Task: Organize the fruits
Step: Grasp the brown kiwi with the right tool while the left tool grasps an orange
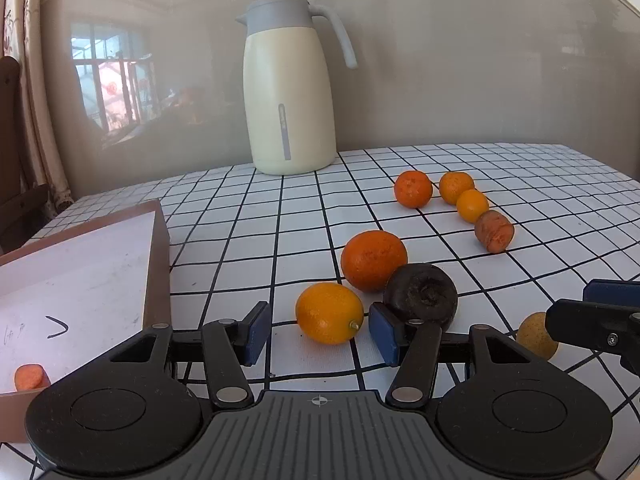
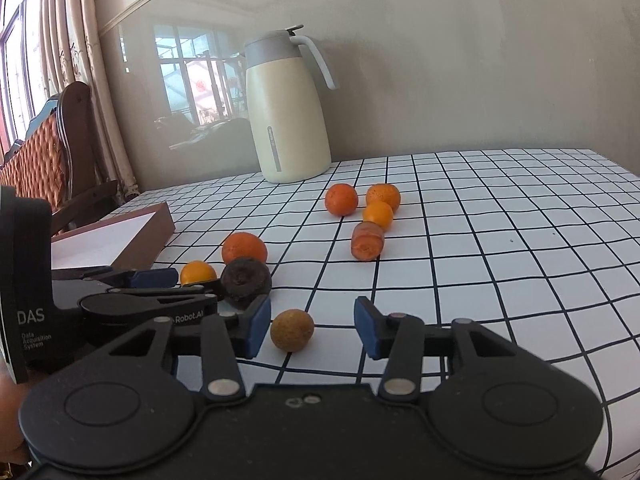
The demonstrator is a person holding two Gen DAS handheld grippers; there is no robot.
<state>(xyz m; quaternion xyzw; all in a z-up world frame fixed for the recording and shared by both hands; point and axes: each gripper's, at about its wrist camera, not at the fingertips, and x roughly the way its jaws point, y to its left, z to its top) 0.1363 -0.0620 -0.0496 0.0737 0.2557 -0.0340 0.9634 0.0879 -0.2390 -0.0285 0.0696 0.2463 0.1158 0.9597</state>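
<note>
My left gripper (image 1: pixel 320 332) is open around a small yellow-orange citrus fruit (image 1: pixel 330 314) lying on the checked tablecloth; a gap shows at the left pad. In the right wrist view that gripper (image 2: pixel 186 282) frames the same fruit (image 2: pixel 198 273). A large orange (image 1: pixel 374 260) and a dark round fruit (image 1: pixel 422 296) lie just behind. My right gripper (image 2: pixel 310 330) is open with a brownish-yellow round fruit (image 2: pixel 292 330) between its pads, close to the left pad and well off the right one. A brown box (image 1: pixel 158 272) at the left holds a carrot piece (image 1: pixel 29 376).
Further back right lie three small oranges (image 1: pixel 413 189) (image 1: pixel 456 187) (image 1: pixel 472 205) and a carrot stub (image 1: pixel 494 230). A cream jug (image 1: pixel 290 92) stands at the back by the wall. A wooden chair (image 2: pixel 48 152) stands left of the table.
</note>
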